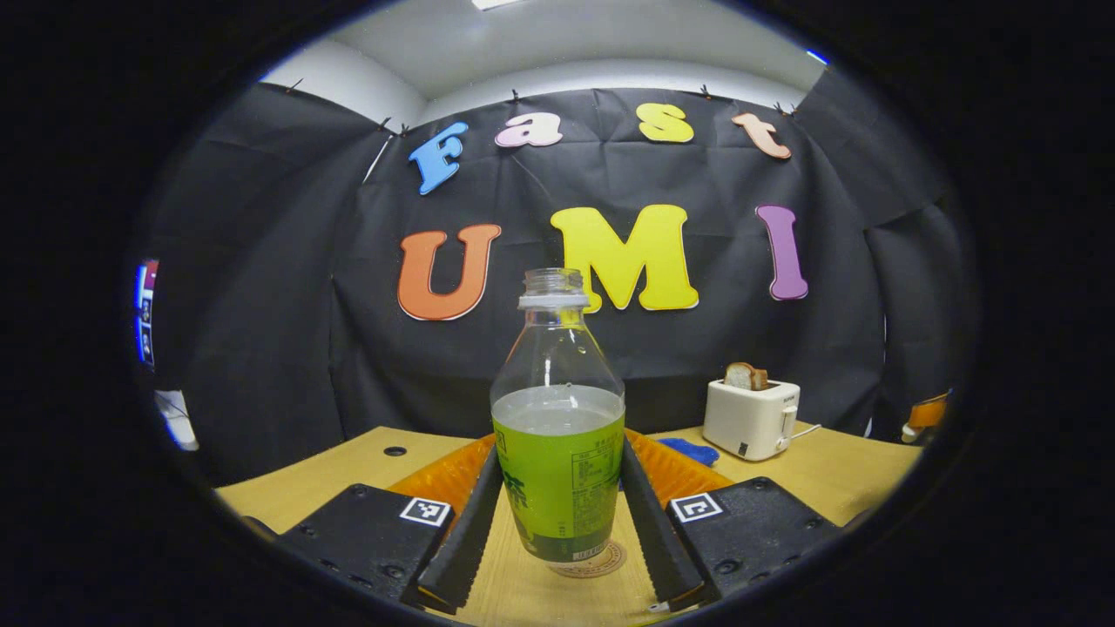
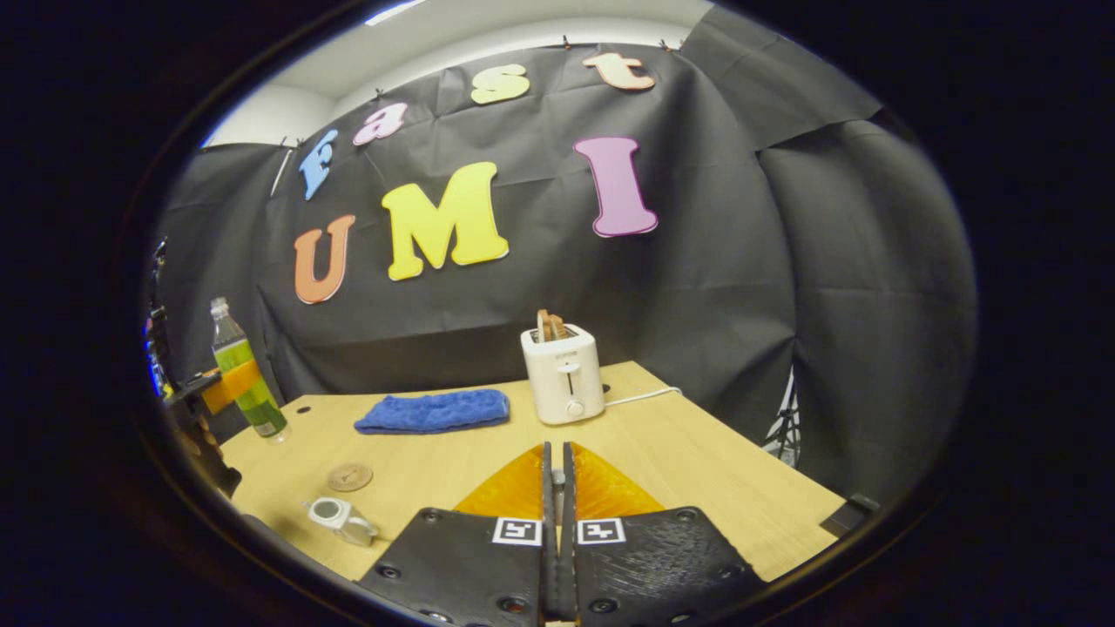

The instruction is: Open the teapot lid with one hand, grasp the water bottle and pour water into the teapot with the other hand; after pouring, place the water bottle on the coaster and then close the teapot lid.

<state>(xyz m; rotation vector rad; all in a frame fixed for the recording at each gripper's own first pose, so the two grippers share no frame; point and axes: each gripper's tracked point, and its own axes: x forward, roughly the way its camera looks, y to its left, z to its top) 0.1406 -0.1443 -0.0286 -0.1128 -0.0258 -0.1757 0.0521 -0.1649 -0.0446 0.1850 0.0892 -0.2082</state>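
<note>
Left gripper (image 1: 559, 449) pinches the bottle (image 1: 557, 418) at the label, a finger pressed to each side. The bottle is upright, uncapped and roughly half full. In the left gripper view a coaster (image 1: 601, 564) peeks out just under its base, and I cannot tell if the two touch. In the right gripper view the bottle sits far left, leaning a little, and the coaster lies apart from it on the table (image 2: 697, 470).

Right gripper (image 2: 557, 448) has its fingers pressed together on nothing and hangs over the table, pointing at a toaster (image 2: 564, 373) with a blue cloth (image 2: 433, 411) to the left of it. A small pale object (image 2: 340, 518) lies near the coaster; it is too small to name.

My read is that the bottle stage is in hand, since the bottle is gripped and the other gripper carries no lid. Whether pouring is done cannot be told from the water level.

If the pour is still to come, the right gripper must spread and take the teapot lid first. If the pour is over, the bottle needs centring above the coaster, lowering flat and releasing without tipping, as an open neck will spill on any lean
</note>
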